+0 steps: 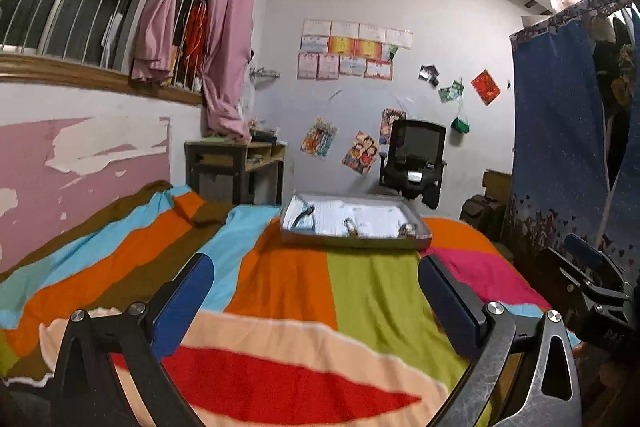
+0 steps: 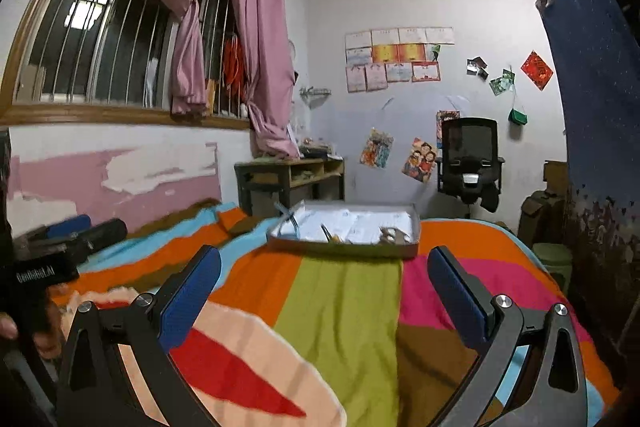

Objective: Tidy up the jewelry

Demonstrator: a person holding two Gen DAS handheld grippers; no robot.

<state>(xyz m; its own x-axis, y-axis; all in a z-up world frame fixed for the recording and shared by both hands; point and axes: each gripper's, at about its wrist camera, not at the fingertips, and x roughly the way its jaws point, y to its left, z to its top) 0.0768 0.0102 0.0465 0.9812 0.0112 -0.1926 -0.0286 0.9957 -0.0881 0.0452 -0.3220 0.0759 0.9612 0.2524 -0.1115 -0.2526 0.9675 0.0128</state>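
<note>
A shallow grey tray (image 1: pixel 356 241) sits on the striped blanket (image 1: pixel 288 291) at the far end of the bed, lined with white paper. Several small pieces of jewelry lie in it: a dark looped piece (image 1: pixel 302 217) toward the left, a ring-like metal piece (image 1: pixel 350 226) near the front wall, and a pale metallic piece (image 1: pixel 407 228) toward the right. From the right wrist view the same tray (image 2: pixel 344 247) is slightly smeared, so the pieces read only as thin dark and gold shapes, perhaps a chain and clips.

The left gripper (image 1: pixel 316 297) hovers low over the blanket, well short of the tray, its blue-padded fingers (image 1: pixel 184 301) spread wide with nothing between them. The right gripper (image 2: pixel 324 291) is held likewise, fingers (image 2: pixel 456 295) parted and empty, pointing toward the tray. Each gripper shows at the edge of the other's view, only partly in frame. A fingertip of the person's hand (image 2: pixel 8 327) shows at the left border, gripping the black handle.

Beyond the bed stand a wooden desk (image 1: pixel 236 163) and a black office chair (image 1: pixel 416 159).
</note>
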